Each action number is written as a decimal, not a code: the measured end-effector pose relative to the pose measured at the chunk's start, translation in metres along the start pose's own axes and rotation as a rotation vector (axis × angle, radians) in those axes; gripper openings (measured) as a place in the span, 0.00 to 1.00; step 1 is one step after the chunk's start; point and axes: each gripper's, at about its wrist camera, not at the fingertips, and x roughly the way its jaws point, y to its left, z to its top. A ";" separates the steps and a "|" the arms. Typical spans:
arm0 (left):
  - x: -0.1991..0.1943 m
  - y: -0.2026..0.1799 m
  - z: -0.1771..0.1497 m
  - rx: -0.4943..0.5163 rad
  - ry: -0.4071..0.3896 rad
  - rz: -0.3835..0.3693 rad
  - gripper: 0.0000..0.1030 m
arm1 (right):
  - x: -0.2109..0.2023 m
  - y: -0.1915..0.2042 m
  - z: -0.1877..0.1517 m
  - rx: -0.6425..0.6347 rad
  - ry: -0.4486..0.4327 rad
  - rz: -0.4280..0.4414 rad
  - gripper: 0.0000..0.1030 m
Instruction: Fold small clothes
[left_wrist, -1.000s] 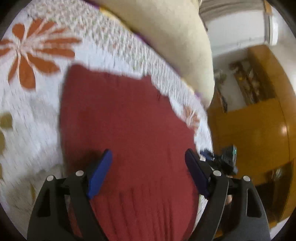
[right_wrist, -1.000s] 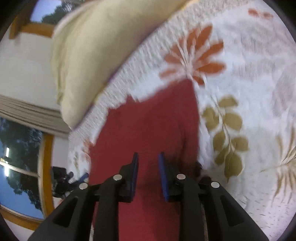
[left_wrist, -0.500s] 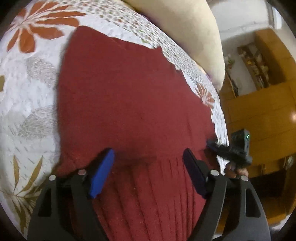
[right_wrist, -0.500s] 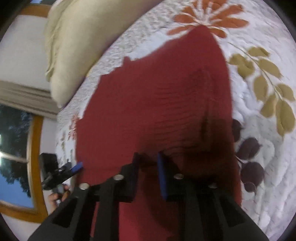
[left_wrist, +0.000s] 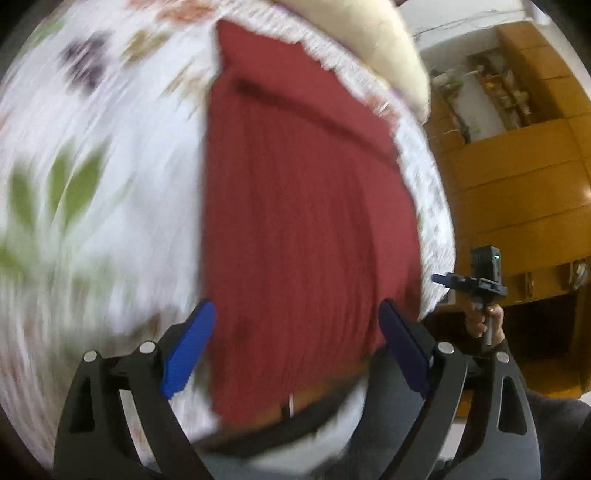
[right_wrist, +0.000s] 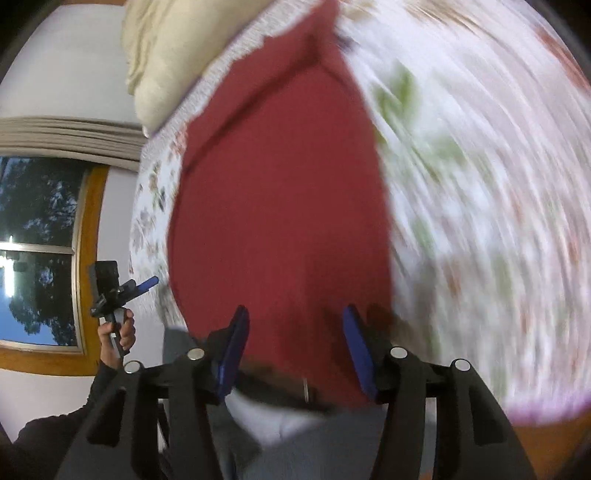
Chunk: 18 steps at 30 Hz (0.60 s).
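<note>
Two grippers hover open above the red garment (left_wrist: 306, 221), which lies flat on the bed's floral quilt (left_wrist: 110, 184), just beside the cream pillow (left_wrist: 369, 40). Left gripper (left_wrist: 295, 347) and right gripper (right_wrist: 295, 347) hold nothing; judging by this, one fold is laid, and next they must pinch an edge.

left wrist: looks forward between its tool's fingers, close above the red garment (left_wrist: 303, 229) on the bed (left_wrist: 92, 206), wooden cabinets at right | right wrist: same close forward view, window at left | shared: garment, bedspread, cream pillow (right_wrist: 166, 48); each sees the other tool
</note>
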 end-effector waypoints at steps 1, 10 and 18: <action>0.002 0.006 -0.012 -0.013 0.009 -0.007 0.87 | -0.004 -0.007 -0.011 0.020 0.005 0.006 0.53; 0.039 0.037 -0.044 -0.110 0.048 -0.029 0.86 | 0.019 -0.045 -0.041 0.105 0.031 -0.015 0.53; 0.050 0.047 -0.046 -0.131 0.053 -0.067 0.88 | 0.042 -0.038 -0.042 0.111 0.036 -0.016 0.58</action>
